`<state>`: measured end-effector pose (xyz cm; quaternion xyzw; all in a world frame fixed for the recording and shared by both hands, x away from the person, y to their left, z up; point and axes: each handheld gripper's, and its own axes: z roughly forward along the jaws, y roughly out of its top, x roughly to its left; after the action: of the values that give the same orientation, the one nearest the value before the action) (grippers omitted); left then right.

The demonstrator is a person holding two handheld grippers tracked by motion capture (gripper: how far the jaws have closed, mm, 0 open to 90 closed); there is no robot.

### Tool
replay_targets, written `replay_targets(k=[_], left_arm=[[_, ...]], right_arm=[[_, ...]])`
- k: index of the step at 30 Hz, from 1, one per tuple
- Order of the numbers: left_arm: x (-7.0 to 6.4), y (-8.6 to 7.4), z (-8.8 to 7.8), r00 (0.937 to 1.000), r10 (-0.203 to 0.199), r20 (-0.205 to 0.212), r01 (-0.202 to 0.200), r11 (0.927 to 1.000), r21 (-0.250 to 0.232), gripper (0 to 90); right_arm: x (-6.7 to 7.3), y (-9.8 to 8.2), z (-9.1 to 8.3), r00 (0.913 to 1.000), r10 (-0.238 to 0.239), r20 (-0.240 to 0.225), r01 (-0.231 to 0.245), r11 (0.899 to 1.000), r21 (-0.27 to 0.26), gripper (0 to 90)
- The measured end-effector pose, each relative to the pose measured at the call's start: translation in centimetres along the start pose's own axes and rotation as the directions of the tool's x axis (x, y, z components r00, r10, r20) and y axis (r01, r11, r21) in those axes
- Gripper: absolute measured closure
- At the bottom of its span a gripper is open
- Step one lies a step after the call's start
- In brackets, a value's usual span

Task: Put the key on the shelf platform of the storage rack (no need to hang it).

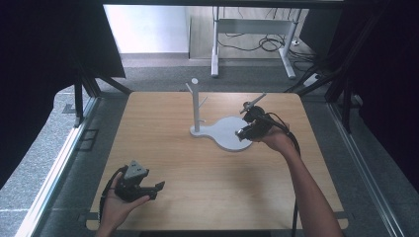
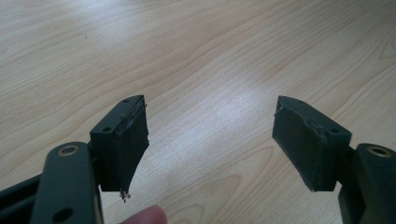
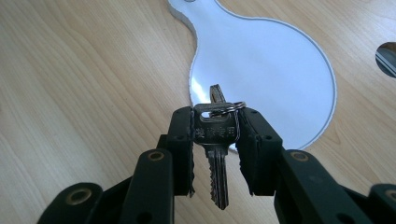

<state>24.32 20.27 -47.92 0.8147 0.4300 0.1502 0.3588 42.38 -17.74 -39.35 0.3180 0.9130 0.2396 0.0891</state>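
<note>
1. Right gripper [image 3: 215, 140] is clamped on the head of a key [image 3: 215, 135], blade hanging toward the camera, over the white stand base [image 3: 271, 70].
2. Grip is narrow; the key could pivot or slip out.
3. Ring [image 3: 229, 108] and second key could snag on a peg of the stand [image 1: 196, 106].
4. Left gripper [image 2: 210, 140] is wide open and empty, low over the table [image 2: 187, 56].

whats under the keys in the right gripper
Below the keys, clamped in the right gripper, lies the white stand base on the wooden table. The patch right behind the keys is covered.
</note>
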Motion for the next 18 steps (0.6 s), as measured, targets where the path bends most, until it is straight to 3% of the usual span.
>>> replay_targets(k=[18], left_arm=[[-0.1,0.1,-0.1,1.0000,0.001,-0.001,-0.001,1.0000,-0.004,26.9]], right_arm=[[-1.6,1.5,0.5,0.9997,0.025,0.003,-0.025,1.000,0.013,67.6]])
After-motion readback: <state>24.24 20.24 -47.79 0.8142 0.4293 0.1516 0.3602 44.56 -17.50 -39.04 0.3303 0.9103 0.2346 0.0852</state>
